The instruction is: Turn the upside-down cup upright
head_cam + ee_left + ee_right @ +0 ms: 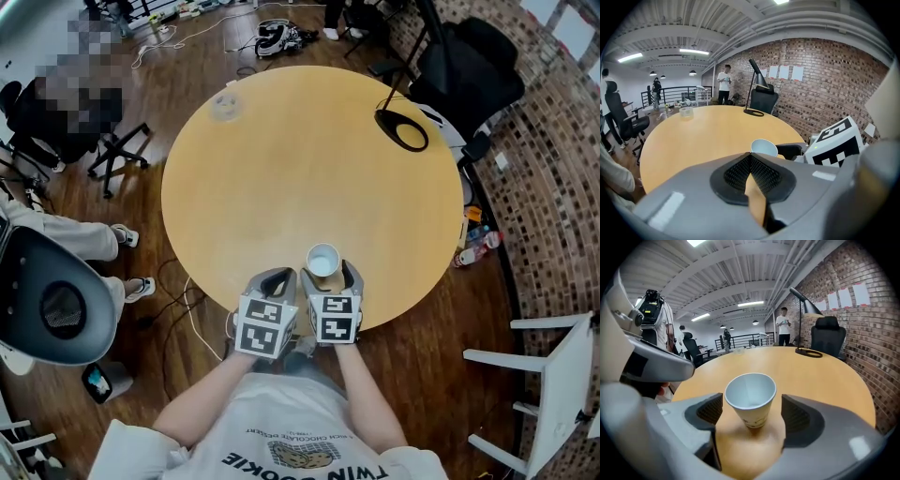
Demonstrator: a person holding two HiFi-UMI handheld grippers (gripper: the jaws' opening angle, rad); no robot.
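Observation:
A white paper cup (323, 260) stands upright, mouth up, on the round wooden table (281, 159) near its front edge. In the right gripper view the cup (751, 397) sits between the two pads with a gap on each side. My right gripper (330, 275) is open around it and does not touch it. My left gripper (277, 279) is just left of the right one, its jaws together at the tips with nothing between them. From the left gripper view the cup (764, 147) shows just beyond the closed tips of my left gripper (751, 157).
A black desk lamp's base (401, 129) rests at the table's far right, and a clear container (225, 103) at its far left. Office chairs (56, 300) and a seated person (75, 234) are at the left, and a white chair (553, 375) at the right.

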